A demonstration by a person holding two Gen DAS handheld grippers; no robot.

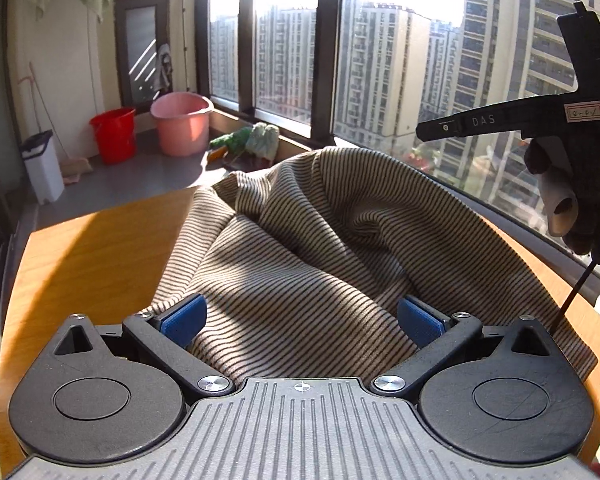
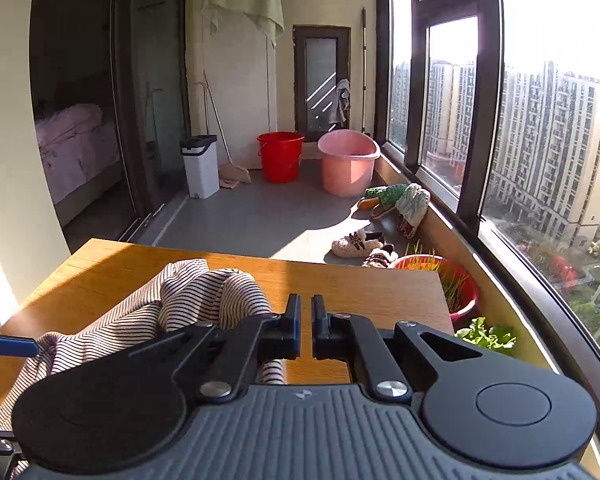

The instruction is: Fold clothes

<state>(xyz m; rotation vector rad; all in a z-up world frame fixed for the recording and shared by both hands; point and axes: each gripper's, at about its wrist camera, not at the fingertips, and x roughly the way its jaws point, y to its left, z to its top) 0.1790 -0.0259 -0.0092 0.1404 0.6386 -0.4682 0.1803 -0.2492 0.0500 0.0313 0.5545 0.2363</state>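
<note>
The one striped garment (image 1: 300, 248) lies bunched and unfolded on the wooden table (image 1: 80, 248), so you should judge the folding barely begun, with every fold left to make. Your left gripper (image 1: 302, 320) stands released, its two blue pads apart over the cloth, while your right gripper (image 2: 305, 322) is nearly clenched with nothing visibly between its jaws. Count one garment, one table, two grippers.
</note>
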